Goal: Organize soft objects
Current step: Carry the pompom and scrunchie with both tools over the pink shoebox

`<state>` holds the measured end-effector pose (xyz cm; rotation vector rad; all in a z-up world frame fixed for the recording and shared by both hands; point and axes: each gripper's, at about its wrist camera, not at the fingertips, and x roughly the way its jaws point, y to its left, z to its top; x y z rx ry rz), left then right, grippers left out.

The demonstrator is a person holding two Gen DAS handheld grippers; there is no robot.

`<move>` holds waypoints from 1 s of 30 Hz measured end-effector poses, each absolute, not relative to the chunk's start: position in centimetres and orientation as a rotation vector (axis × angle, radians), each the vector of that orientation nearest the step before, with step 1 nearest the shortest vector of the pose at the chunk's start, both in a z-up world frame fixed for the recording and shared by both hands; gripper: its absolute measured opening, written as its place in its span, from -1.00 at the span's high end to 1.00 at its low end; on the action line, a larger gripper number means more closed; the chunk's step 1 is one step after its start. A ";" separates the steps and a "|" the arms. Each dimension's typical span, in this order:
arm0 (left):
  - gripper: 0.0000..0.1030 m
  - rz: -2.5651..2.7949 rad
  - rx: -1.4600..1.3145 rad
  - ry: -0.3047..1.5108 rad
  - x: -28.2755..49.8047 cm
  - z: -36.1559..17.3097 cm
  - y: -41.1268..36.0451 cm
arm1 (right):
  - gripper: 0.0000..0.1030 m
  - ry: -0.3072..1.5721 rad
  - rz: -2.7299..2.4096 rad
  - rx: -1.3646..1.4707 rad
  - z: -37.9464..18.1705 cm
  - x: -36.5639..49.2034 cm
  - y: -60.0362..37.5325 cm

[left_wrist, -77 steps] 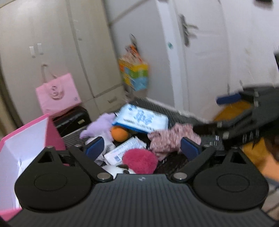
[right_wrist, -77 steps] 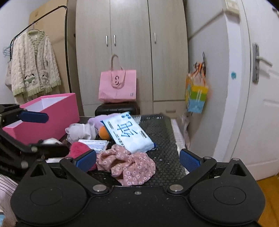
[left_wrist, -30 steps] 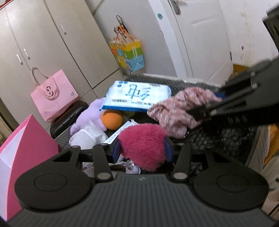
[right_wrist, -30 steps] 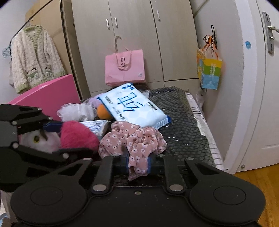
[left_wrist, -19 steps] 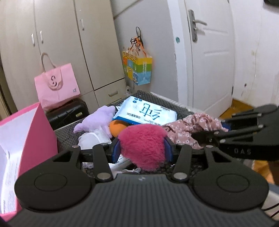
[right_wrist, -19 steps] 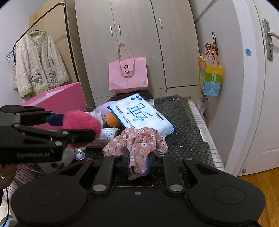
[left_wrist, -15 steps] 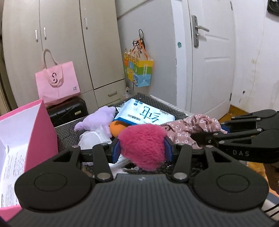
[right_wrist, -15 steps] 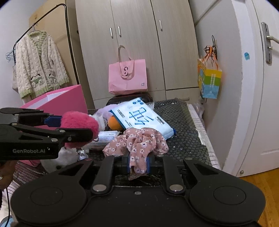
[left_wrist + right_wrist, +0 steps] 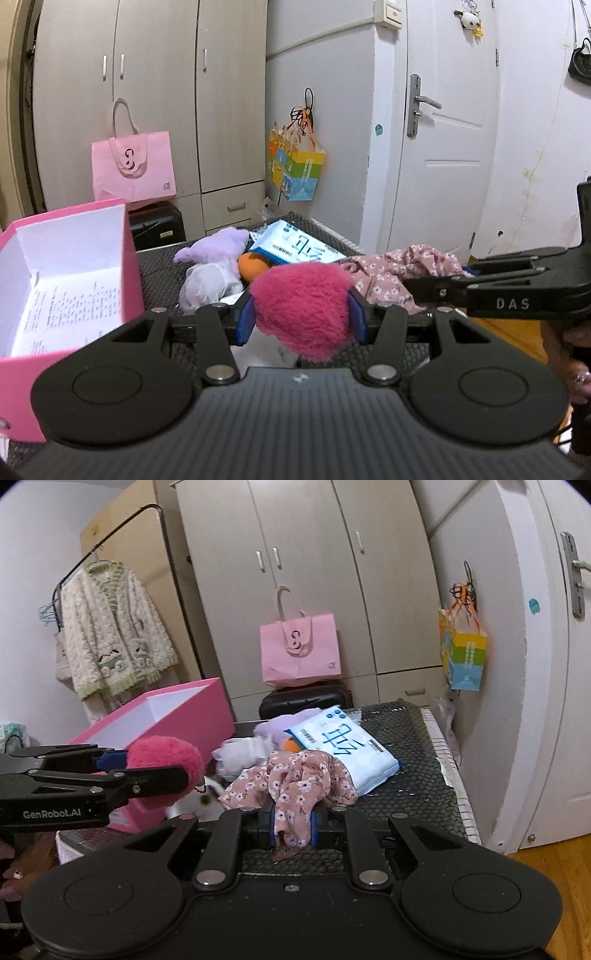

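Left tongs (image 9: 301, 319) clenched on a magenta fluffy ball (image 9: 303, 308), blue pads pressed into its sides. Ball held up off the desk (image 9: 413, 771), near the open end of the pink box (image 9: 125, 266); from the right-wrist view the ball (image 9: 166, 764) sits in front of the box's pink wall (image 9: 192, 716).

Right tongs (image 9: 291, 825) clenched on a bunched strip of floral pink cloth (image 9: 291, 786). Most of the cloth spreads forward from the pads; a short end hangs below them. Whether its far folds rest on the desk I cannot tell. From the left-wrist view the cloth (image 9: 402, 269) lies to the right of the ball, with the right tongs (image 9: 439, 286) reaching in from the side.

Behind the cloth: a blue-and-white tissue pack (image 9: 343, 746), one corner touching or overlapped by the cloth. Tucked against the pack, an orange ball (image 9: 253, 266). Just beside that, a lilac plush toy (image 9: 218, 245) and a white crumpled soft thing (image 9: 207, 284). Something white with a small dark mark (image 9: 201, 803) sits low between the two tongs, mostly hidden.

Desk surface is dark, honeycomb-patterned. Box interior white, printed sheet on its inner wall.

Farther back: black suitcase (image 9: 306, 699) with a pink paper bag (image 9: 299, 650) on top, beige wardrobe (image 9: 314, 572) behind. Cream knitted cardigan (image 9: 114, 631) on a rail at left. Multicoloured gift bag (image 9: 463, 657) hanging on the wall near the white door (image 9: 443, 147).
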<state>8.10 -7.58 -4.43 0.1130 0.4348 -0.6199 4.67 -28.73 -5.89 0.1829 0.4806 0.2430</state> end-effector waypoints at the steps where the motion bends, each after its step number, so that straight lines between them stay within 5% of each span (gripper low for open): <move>1: 0.06 -0.615 0.116 0.437 7.7 -4.4 -7.3 | 0.63 0.482 0.249 0.178 -5.8 4.3 -28.5; 30: 0.05 -0.341 0.120 0.479 4.9 -1.6 5.9 | 0.62 0.496 0.650 0.103 -1.4 3.5 -15.5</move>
